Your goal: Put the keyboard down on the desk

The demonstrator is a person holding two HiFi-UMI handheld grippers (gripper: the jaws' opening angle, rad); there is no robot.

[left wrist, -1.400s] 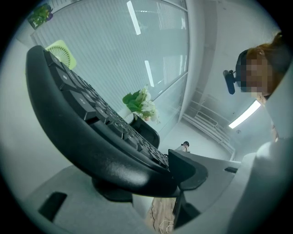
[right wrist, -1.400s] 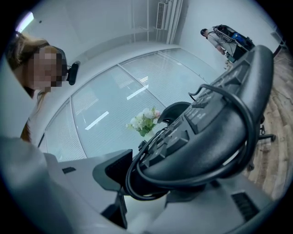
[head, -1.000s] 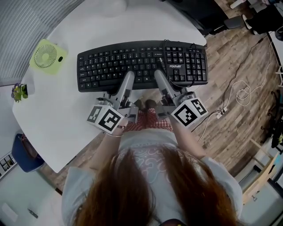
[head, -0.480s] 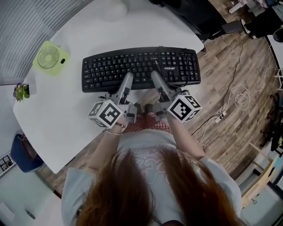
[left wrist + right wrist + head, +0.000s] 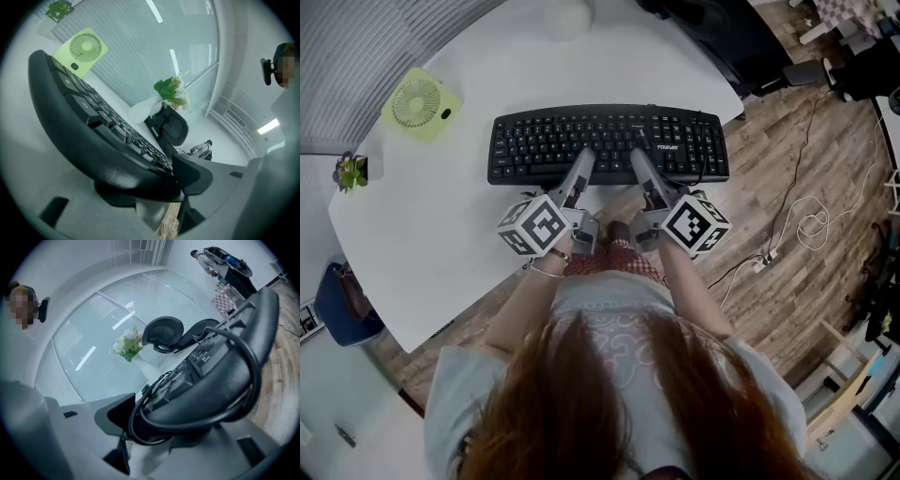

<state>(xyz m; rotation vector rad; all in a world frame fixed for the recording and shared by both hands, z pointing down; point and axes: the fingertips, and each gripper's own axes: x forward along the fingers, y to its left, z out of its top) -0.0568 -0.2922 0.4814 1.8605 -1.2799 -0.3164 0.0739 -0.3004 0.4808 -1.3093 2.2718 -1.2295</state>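
A black keyboard [image 5: 609, 142] lies flat over the white desk [image 5: 469, 216], keys up, its right end near the desk's edge. Its cable [image 5: 705, 159] is looped over the number pad. My left gripper [image 5: 581, 180] is shut on the keyboard's near edge left of the middle, and my right gripper [image 5: 643, 176] is shut on that edge right of the middle. In the left gripper view the keyboard [image 5: 89, 131] is clamped between the jaws of the left gripper [image 5: 157, 187]. In the right gripper view the keyboard [image 5: 211, 380] and cable [image 5: 251, 364] sit in the right gripper [image 5: 154, 427]. Whether the keyboard touches the desk I cannot tell.
A green fan [image 5: 419, 105] lies at the desk's back left, a small plant [image 5: 352, 172] at its left edge. A white vase [image 5: 567, 14] with flowers [image 5: 173, 93] stands behind the keyboard. A black office chair [image 5: 171, 125] is beyond the desk. Cables [image 5: 811, 202] lie on the wooden floor.
Both grippers have sunk toward the desk with the keyboard held between them. The keyboard looks smaller and lower in the head view. Both grips are unchanged.
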